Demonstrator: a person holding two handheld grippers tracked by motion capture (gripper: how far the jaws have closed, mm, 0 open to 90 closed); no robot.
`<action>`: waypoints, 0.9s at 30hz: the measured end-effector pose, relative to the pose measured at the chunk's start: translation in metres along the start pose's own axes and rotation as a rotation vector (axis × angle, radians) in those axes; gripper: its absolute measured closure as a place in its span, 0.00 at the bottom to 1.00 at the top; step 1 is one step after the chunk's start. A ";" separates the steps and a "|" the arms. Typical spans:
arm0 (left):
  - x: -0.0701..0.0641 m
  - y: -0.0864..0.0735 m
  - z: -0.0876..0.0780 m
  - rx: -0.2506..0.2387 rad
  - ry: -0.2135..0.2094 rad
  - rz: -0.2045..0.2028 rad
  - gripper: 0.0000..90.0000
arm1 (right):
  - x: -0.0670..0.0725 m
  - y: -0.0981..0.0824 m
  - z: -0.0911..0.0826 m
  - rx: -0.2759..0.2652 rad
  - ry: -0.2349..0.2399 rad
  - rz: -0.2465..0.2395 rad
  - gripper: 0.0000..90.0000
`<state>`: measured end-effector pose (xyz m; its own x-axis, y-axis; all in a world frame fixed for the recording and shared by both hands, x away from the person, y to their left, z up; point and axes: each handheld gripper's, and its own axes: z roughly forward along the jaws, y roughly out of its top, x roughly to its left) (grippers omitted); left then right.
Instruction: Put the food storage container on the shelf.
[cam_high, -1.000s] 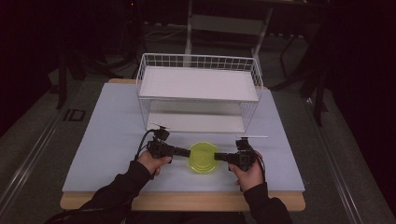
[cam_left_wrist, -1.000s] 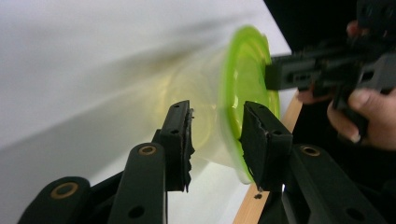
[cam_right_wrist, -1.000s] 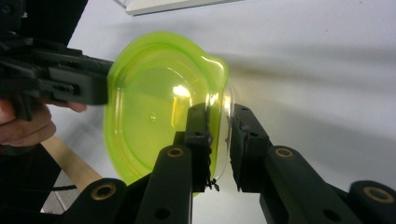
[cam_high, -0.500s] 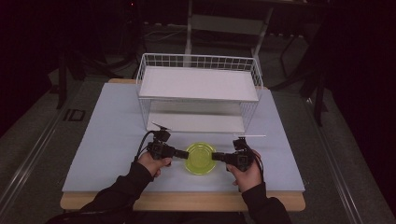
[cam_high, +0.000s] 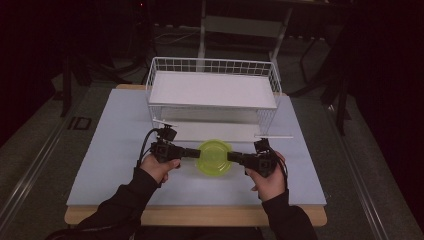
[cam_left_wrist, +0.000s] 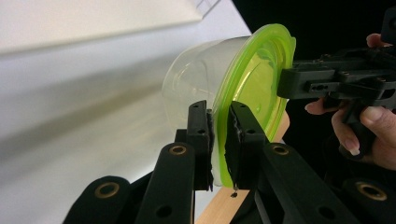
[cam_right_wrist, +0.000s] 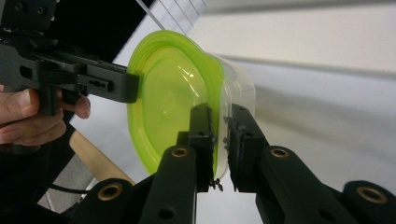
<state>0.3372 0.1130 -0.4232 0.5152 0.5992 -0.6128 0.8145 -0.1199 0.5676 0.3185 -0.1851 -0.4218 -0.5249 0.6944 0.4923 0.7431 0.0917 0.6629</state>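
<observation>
Above the table (cam_high: 120, 150), just before the wire rack (cam_high: 212, 95), the left tool (cam_left_wrist: 218, 140) and right tool (cam_right_wrist: 219, 140) each pinch the rim of a see-through tub (cam_high: 215, 157) with a green lid (cam_left_wrist: 254, 88); it looks light, bendy and slippery.

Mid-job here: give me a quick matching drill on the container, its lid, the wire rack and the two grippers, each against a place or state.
Things:
1. lid
2. container body
3. wire rack
4. left gripper
5. right gripper

States:
A. clear plastic
B. behind the container, at the table's far side
C. lime green
D. clamped on the rim's left edge
E. clamped on the rim's right edge

Pairs: 1-C, 2-A, 3-B, 4-D, 5-E
</observation>
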 end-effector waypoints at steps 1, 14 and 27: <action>-0.004 0.003 -0.005 -0.010 0.007 0.012 0.90 | 0.002 0.002 -0.001 -0.006 0.001 -0.003 0.90; -0.026 0.034 -0.042 -0.127 0.004 0.066 0.90 | 0.032 0.045 -0.022 -0.083 0.006 -0.059 0.90; -0.042 0.069 -0.063 -0.196 0.034 0.079 0.90 | 0.045 0.091 -0.031 -0.130 0.002 -0.061 0.90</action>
<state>0.3552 0.1295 -0.3238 0.5634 0.6210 -0.5449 0.7028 -0.0135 0.7112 0.3497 -0.1677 -0.3222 -0.5688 0.6885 0.4499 0.6498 0.0408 0.7590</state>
